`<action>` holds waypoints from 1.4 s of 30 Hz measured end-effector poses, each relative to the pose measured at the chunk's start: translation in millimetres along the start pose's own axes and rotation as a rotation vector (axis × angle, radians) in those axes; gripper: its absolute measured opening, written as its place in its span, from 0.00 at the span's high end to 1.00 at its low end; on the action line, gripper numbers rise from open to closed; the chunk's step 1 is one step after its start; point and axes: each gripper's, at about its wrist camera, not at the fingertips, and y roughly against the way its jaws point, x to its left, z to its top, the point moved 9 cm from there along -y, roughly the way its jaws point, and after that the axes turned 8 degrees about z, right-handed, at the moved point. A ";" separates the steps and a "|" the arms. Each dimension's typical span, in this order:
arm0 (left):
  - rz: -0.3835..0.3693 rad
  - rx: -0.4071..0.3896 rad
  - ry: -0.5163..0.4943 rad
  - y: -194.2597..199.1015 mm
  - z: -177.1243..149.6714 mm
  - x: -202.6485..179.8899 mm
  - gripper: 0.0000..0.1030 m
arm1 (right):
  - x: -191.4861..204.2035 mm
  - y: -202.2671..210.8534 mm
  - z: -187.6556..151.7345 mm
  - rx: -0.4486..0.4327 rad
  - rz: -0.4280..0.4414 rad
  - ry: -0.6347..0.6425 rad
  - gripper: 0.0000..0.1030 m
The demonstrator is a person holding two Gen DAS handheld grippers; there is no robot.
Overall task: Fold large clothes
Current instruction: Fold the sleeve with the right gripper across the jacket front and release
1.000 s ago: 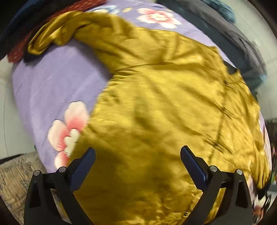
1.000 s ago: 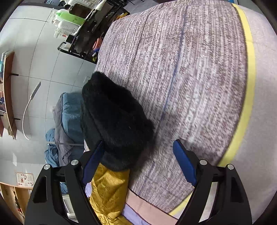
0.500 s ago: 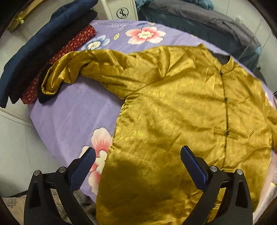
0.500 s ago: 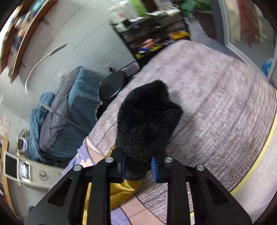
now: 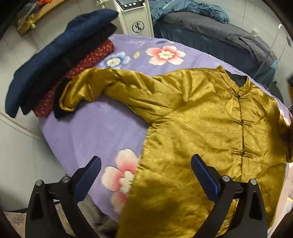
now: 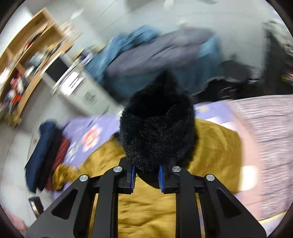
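Note:
A large gold satin jacket (image 5: 210, 128) with knot buttons lies spread face up on a purple floral sheet (image 5: 95, 131); its left sleeve stretches toward the upper left. My left gripper (image 5: 144, 175) is open and empty, held above the jacket's lower left hem. My right gripper (image 6: 146, 175) is shut on the black furry cuff (image 6: 157, 130) of the jacket's other sleeve and holds it lifted above the gold jacket body (image 6: 146, 206).
A stack of folded clothes, navy, black and red (image 5: 55, 67), lies at the sheet's far left. A white appliance (image 5: 135, 16) and a dark covered bed with blue bedding (image 5: 210, 38) stand behind. A striped grey-pink mat (image 6: 267, 139) lies to the right.
My right gripper closed on the black furry cuff and swung it up and over toward the jacket body. My left gripper drew back and up from the jacket, staying open.

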 end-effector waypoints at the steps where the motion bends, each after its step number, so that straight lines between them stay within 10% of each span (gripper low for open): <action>1: 0.015 -0.014 0.006 2.2 -0.1 9.2 0.06 | 19.1 -24.8 -6.9 0.050 0.023 0.004 0.81; 13: 0.091 0.094 0.111 -31.4 -55.7 80.7 0.06 | 117.2 -177.1 -114.2 0.340 0.031 0.123 0.80; 18: 0.092 0.132 0.141 -43.3 -67.8 92.9 0.06 | 108.2 -183.4 -139.1 0.377 -0.059 0.072 0.48; 23: 0.086 0.160 0.152 -51.7 -66.3 93.2 0.06 | 119.1 -140.6 -150.6 0.512 -0.139 -0.153 0.48; 29: 0.079 0.157 0.142 -57.3 -57.0 86.5 0.06 | 225.4 2.4 -100.1 0.447 0.032 -0.096 0.32; 33: 0.079 0.165 0.142 -62.8 -53.4 85.0 0.06 | 304.7 101.9 -79.8 0.429 0.295 -0.134 0.28; 42: 0.131 0.178 0.170 -84.6 -39.9 118.1 0.06 | 373.5 146.9 -96.3 0.476 0.444 -0.037 0.23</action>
